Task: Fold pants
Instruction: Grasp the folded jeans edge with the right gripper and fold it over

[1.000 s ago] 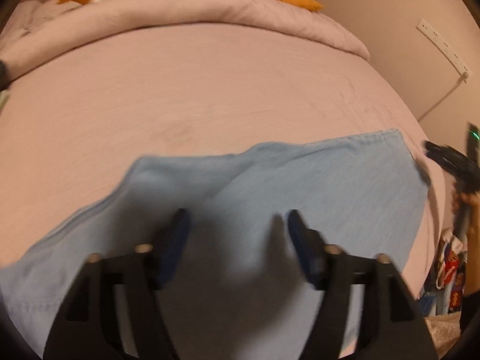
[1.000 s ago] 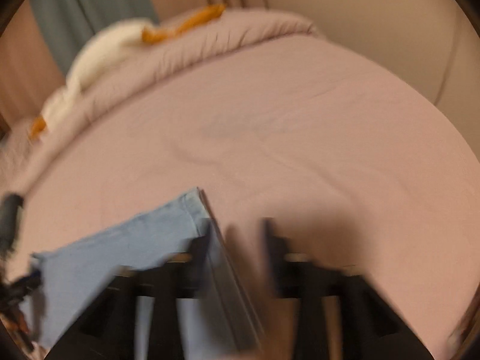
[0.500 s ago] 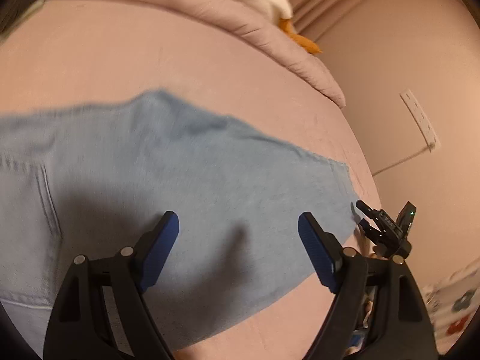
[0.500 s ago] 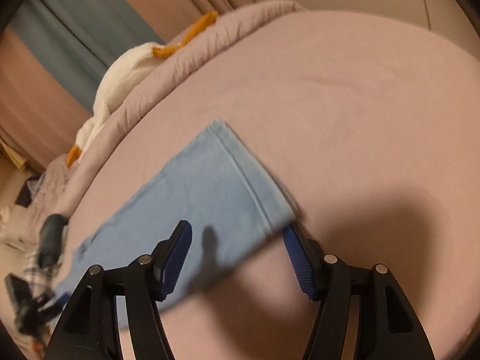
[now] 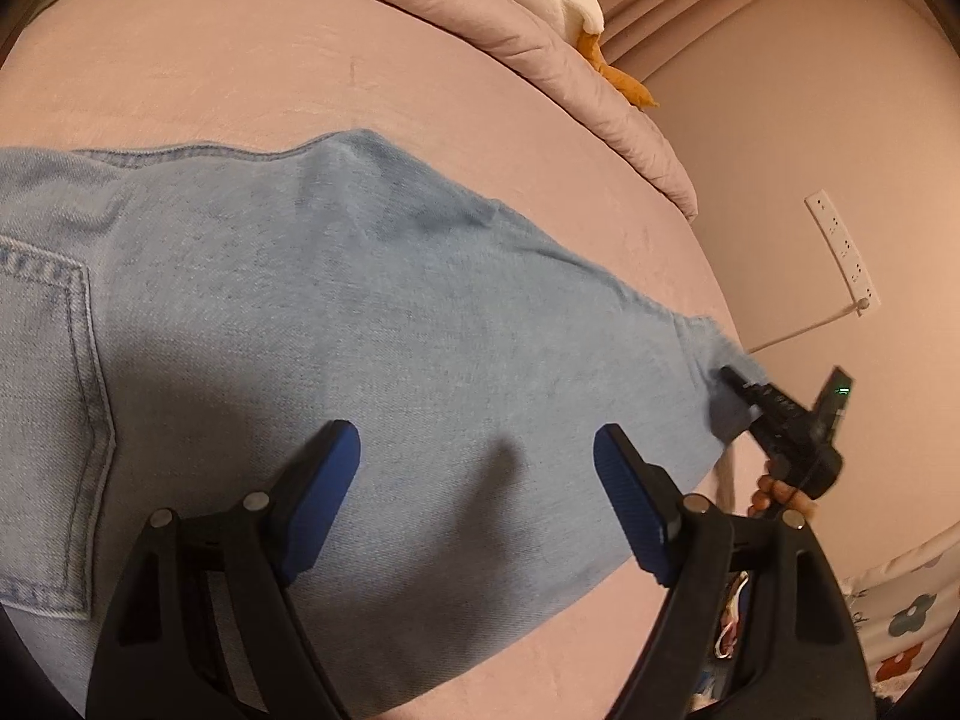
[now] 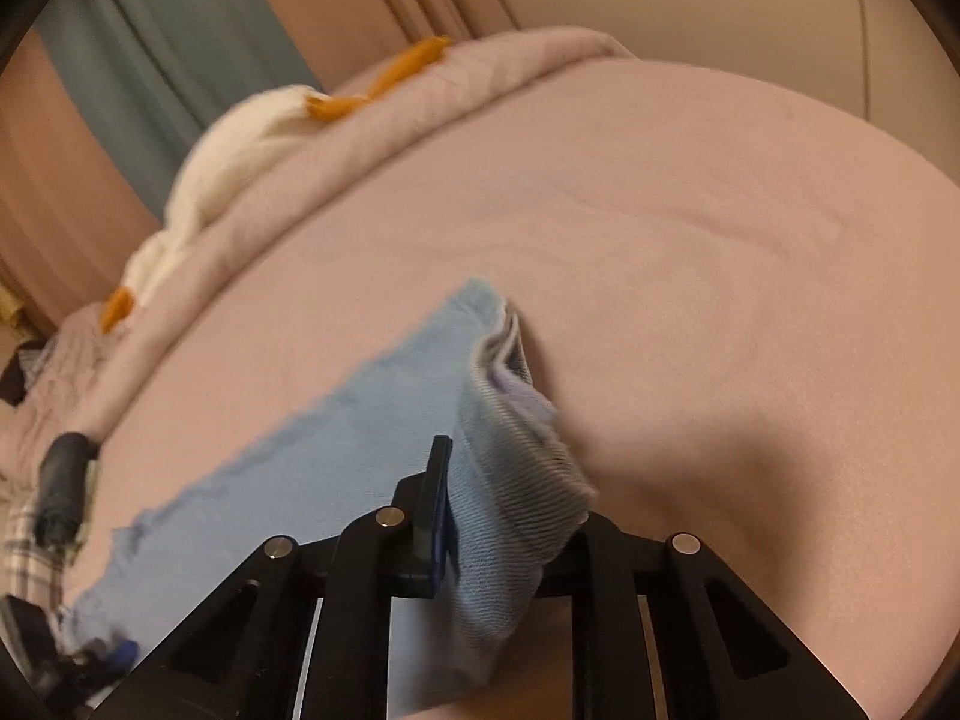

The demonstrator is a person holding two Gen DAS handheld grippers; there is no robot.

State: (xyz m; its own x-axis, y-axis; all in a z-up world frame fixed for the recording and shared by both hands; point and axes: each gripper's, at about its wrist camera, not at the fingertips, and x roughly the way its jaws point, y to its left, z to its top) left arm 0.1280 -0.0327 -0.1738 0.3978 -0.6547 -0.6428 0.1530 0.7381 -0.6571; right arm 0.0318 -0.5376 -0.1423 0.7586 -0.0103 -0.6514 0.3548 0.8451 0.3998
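Angling down, right claw (image 6: 498, 516) pinching pants (image 6: 312, 450) hem

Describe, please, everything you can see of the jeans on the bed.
The jeans are light blue denim, spread flat on the pink bed sheet, with a stitched back pocket showing. The right gripper has just closed on the bunched leg hem; the open left gripper hovers above the middle.

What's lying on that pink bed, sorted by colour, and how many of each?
Light blue denim pants: 1
White plush toy with orange parts: 1
Pink quilted comforter: 1
Total: 3
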